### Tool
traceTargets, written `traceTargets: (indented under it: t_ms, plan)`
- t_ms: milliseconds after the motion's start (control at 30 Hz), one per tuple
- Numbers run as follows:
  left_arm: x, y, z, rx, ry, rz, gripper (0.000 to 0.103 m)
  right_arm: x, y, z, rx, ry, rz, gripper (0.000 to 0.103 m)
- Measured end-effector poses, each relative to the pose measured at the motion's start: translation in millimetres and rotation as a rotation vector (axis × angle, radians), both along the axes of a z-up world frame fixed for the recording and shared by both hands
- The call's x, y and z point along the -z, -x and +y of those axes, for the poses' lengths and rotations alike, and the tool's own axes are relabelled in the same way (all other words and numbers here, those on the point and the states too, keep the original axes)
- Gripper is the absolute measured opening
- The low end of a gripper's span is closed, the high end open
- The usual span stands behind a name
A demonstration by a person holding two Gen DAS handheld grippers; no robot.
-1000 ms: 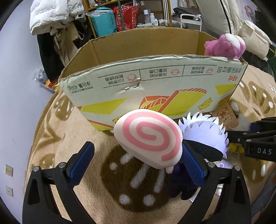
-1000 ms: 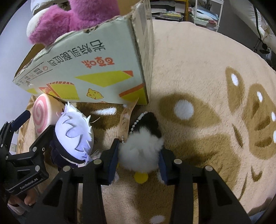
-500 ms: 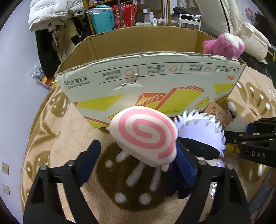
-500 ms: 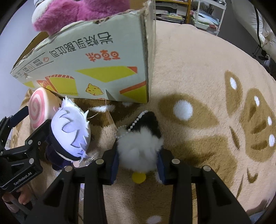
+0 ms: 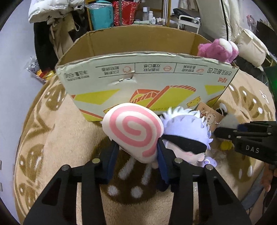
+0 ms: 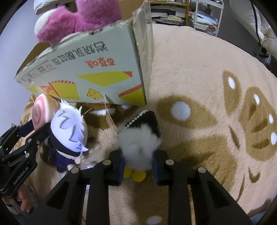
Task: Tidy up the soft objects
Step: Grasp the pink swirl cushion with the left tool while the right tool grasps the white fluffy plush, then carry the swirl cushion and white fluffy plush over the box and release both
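Note:
My left gripper (image 5: 136,155) is shut on a pink-and-white spiral plush cushion (image 5: 133,133), held just in front of the open cardboard box (image 5: 147,79). My right gripper (image 6: 137,166) is shut on a white-and-black fluffy plush with yellow feet (image 6: 140,140) on the rug near the box's corner. A white-haired doll in dark clothes (image 6: 69,131) lies between the two grippers, against the cushion; it also shows in the left wrist view (image 5: 187,128). A pink plush bear (image 5: 218,50) sits in the box's right corner.
The beige and brown patterned rug (image 6: 199,72) spreads to the right of the box. A cardboard tag with a bear print (image 5: 207,116) lies by the box. Coats, shelves and bags (image 5: 110,13) stand behind the box.
My left gripper's jaws have closed from wide open onto the spiral cushion. My right gripper stays shut on the fluffy plush, barely moved.

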State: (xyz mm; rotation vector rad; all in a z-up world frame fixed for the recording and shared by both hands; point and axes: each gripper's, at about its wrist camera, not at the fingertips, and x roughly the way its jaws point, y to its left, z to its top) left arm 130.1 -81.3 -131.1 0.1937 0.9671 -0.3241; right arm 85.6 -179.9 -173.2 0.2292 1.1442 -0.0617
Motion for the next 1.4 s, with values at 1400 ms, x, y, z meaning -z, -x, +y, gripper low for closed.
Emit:
traceTargets:
  t_ms: [1400]
  plan:
    - [-140,44,38,-0.132,0.083,-0.507,0.031,-170,42,39,-0.123,0.032,-0.616,0.027]
